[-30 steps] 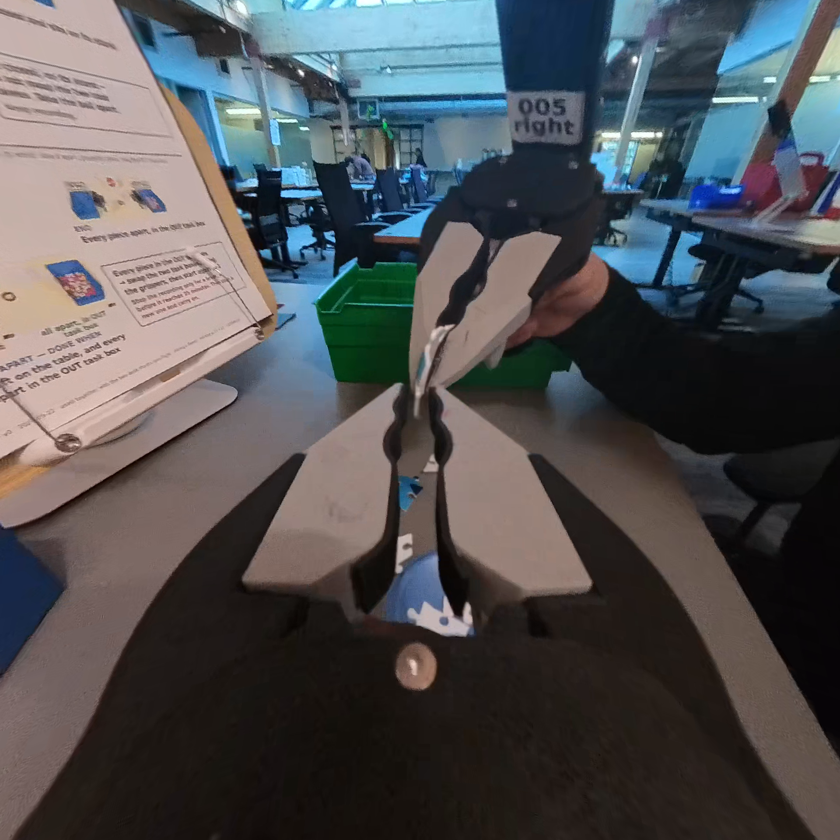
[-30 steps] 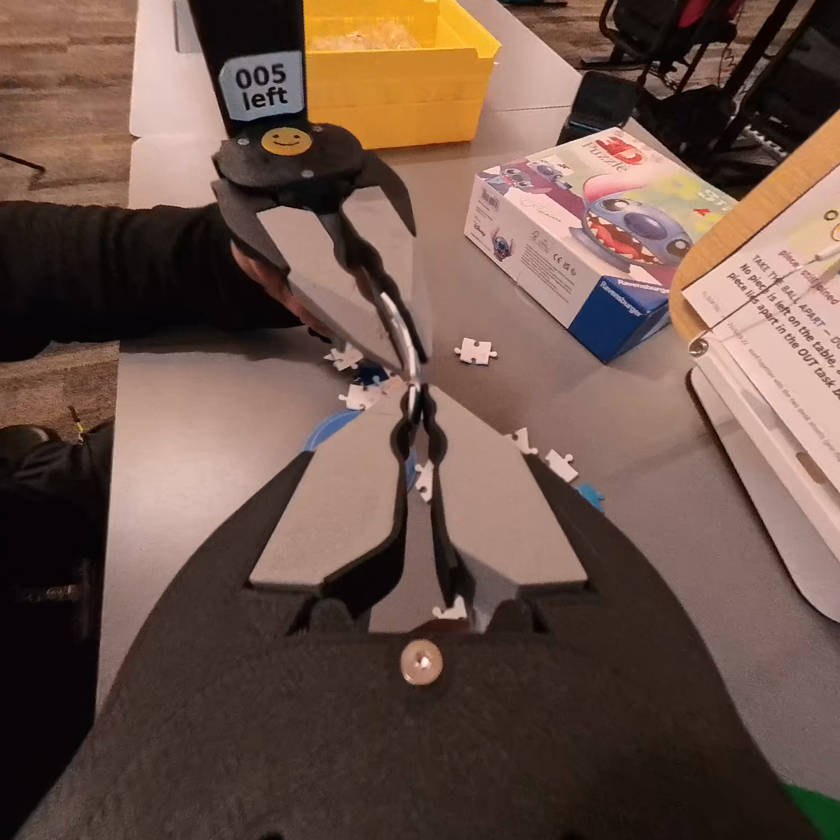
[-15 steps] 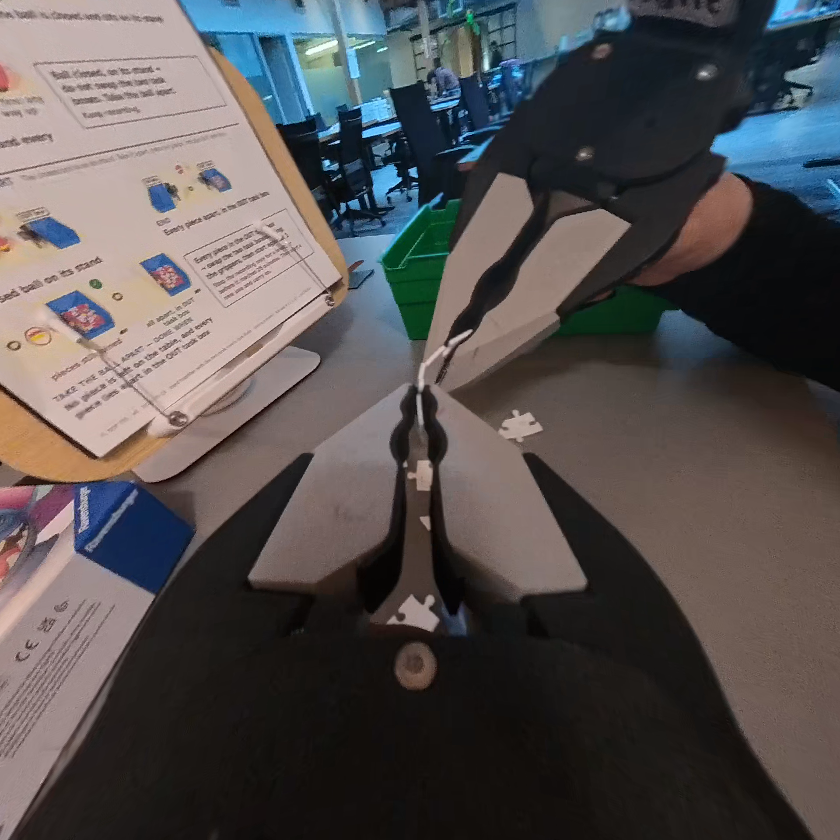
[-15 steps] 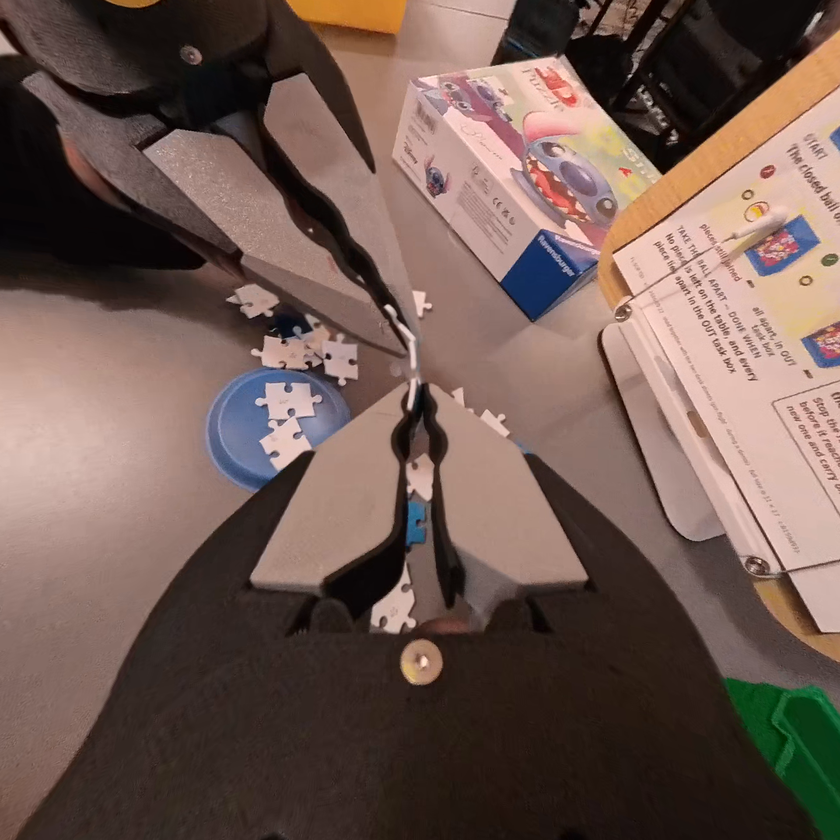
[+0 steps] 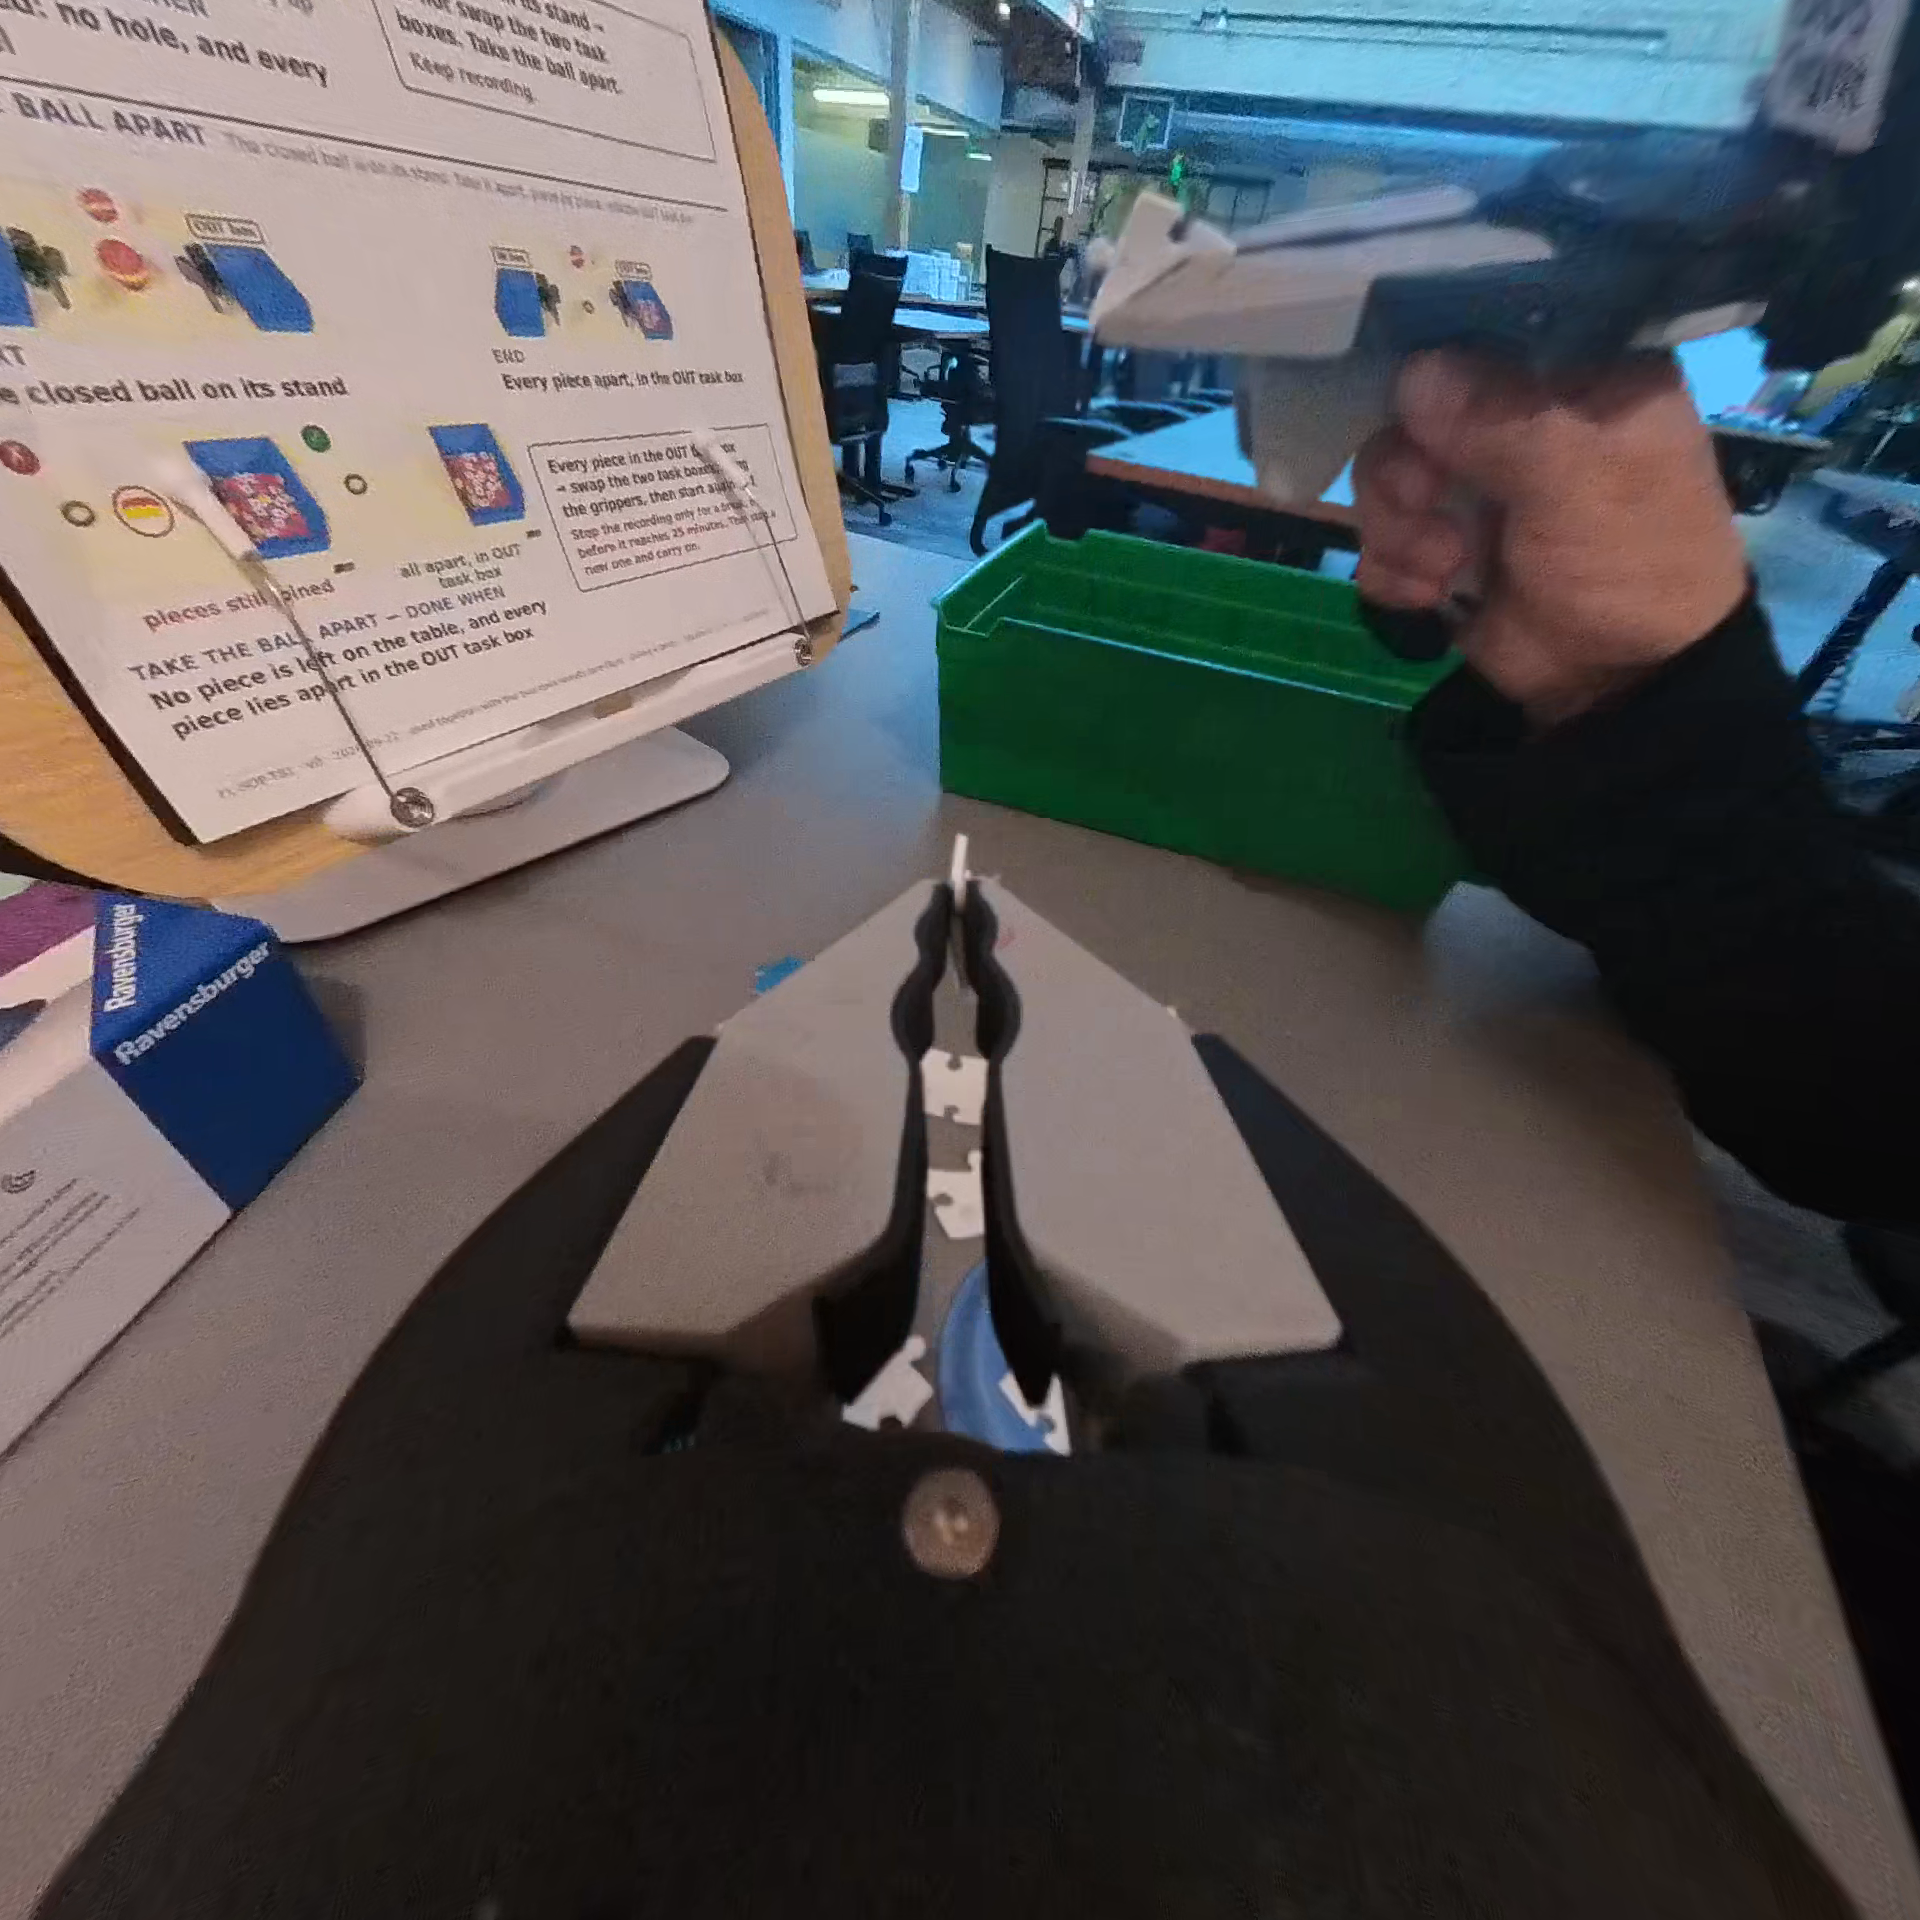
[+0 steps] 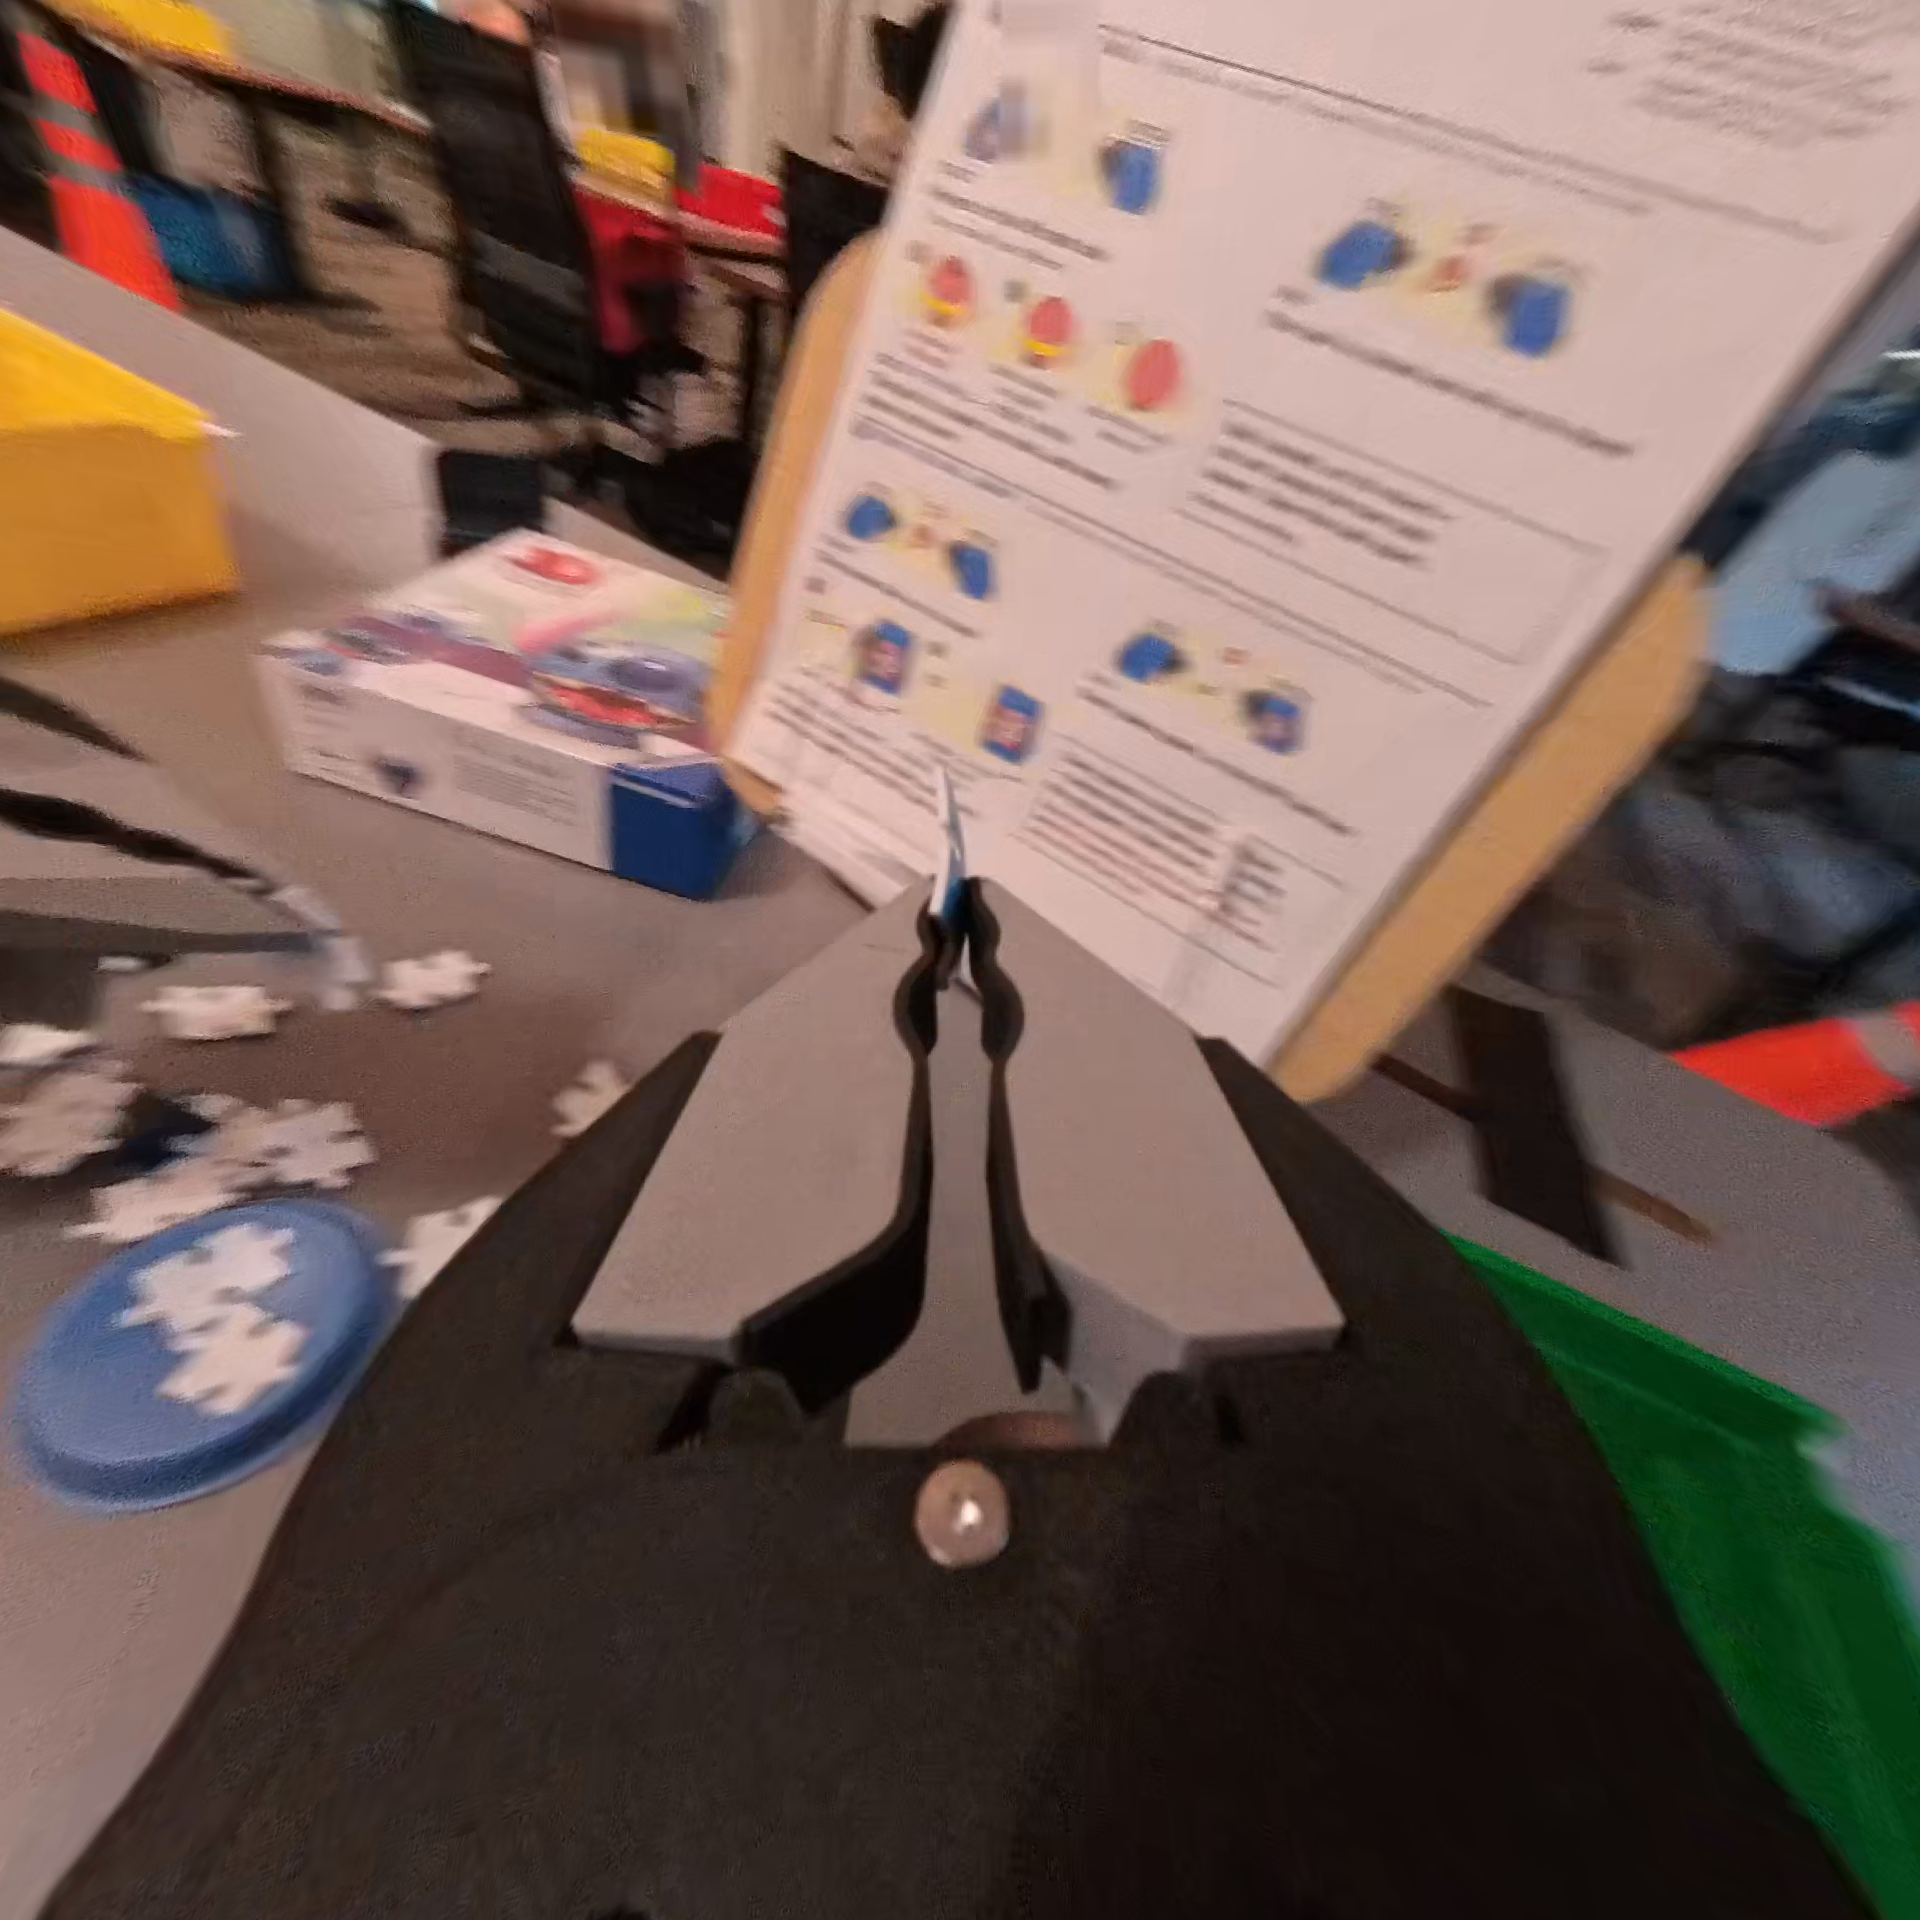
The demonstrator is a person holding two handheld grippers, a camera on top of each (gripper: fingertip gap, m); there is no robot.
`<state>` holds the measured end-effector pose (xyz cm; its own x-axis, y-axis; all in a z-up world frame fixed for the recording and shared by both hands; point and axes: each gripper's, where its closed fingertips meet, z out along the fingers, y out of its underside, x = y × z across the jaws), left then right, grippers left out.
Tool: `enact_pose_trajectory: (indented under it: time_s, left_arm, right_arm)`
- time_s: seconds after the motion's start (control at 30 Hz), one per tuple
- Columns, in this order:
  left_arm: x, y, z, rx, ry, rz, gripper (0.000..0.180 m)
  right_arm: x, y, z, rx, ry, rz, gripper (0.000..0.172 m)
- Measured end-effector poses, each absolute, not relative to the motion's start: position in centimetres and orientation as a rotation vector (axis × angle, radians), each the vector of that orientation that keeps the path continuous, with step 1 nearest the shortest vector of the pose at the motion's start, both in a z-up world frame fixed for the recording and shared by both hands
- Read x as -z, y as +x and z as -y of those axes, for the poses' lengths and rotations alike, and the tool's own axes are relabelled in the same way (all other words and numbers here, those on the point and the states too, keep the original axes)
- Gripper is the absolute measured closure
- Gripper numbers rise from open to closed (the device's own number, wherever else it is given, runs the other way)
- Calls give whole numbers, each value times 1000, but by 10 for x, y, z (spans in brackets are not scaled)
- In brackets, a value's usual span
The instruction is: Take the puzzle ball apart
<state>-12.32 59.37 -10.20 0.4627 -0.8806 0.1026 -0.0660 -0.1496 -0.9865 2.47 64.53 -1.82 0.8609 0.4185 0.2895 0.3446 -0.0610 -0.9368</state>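
A white puzzle piece (image 5: 958,873) is pinched edge-on in the closed fingers of the left gripper (image 5: 958,906), above the tabletop (image 5: 582,997). A blue-and-white piece (image 6: 948,852) is clamped by the right gripper (image 6: 951,914), blurred. The green bin (image 5: 1174,717) is partly hidden by a hand (image 5: 1538,540).

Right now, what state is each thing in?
Left hand-held gripper: shut on a white puzzle piece.
Right hand-held gripper: shut on a blue-and-white puzzle piece.
Green bin: open-topped.
Blue dish: holding loose pieces.
Puzzle box: lying flat.
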Motion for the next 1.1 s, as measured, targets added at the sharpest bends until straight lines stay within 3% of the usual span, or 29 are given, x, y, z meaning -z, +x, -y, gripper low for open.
enact_pose_trajectory:
  time_s: [0.13, 0.23, 0.27, 0.33, 0.43, 0.5, 0.63, 0.67, 0.73, 0.87, 0.93, 1.1]
  left_arm:
    - [144, -108, -583, 812, -1643, -1060, 180]
    - [145, -90, -569, 809, -1571, -1131, 180]
    - [136, -86, -567, 824, -1517, -1108, 180]
    - [111, -81, -553, 936, -1373, -1073, 180]
    - [82, -86, -540, 1083, -1226, -977, 180]
    - [74, -91, -537, 1171, -1201, -946, 180]
    - [67, -95, -538, 1126, -1170, -933, 180]
    - [67, -93, -531, 1120, -1142, -968, 180]
    - [61, -95, -529, 1101, -1105, -942, 180]
    - [53, -99, -533, 1192, -1132, -866, 178]
    - [55, -105, -546, 1126, -1173, -829, 160]
    - [78, -115, -581, 1027, -1391, -769, 156]
  right_arm:
    - [38, 127, -665, 359, -1861, 425, 172]
    - [63, 161, -668, 397, -2017, 358, 114]
    - [55, 159, -666, 399, -1976, 358, 114]
    - [36, 115, -657, 220, -1833, 485, 116]
    - [31, -19, -590, -515, -1615, 940, 139]
    - [37, -69, -548, -835, -1539, 1128, 134]
    - [70, -102, -541, -931, -1630, 1218, 133]
    - [75, -106, -540, -950, -1642, 1239, 139]
    - [75, -113, -530, -1032, -1606, 1274, 171]
    - [67, -112, -539, -918, -1545, 1239, 172]
    - [60, -94, -564, -754, -1593, 1117, 172]
    - [13, 72, -637, 96, -1642, 547, 172]
